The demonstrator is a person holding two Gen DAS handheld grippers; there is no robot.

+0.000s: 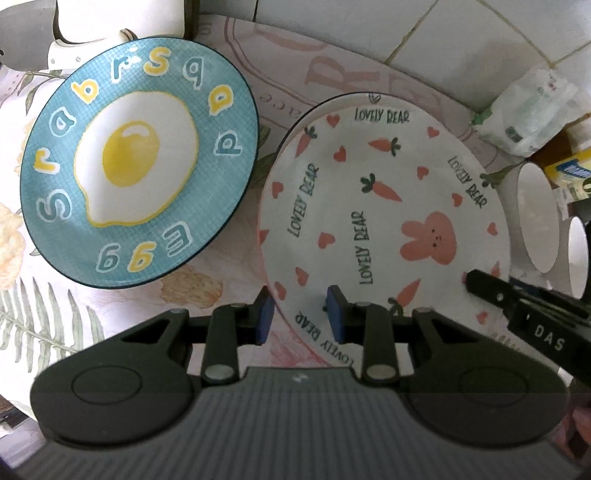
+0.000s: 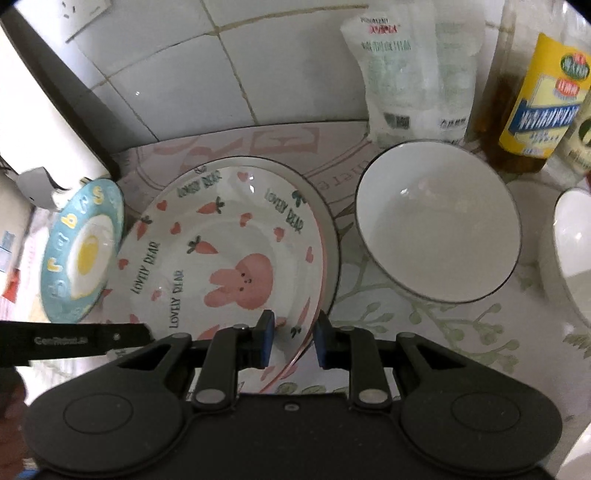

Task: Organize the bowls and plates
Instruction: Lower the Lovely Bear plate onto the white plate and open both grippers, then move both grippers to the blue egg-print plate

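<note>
A white "Lovely Bear" plate with a pink bunny lies on top of another plate whose dark rim shows behind it. My left gripper is open, its jaws astride the bunny plate's near-left rim. My right gripper is open, its jaws astride the plate's near-right rim. A blue egg plate lies to the left, also in the right wrist view. A white bowl stands to the right, with a second white bowl beyond it.
The table has a floral cloth and meets a tiled wall. A plastic pouch and oil bottles stand at the back right. A white appliance is behind the egg plate.
</note>
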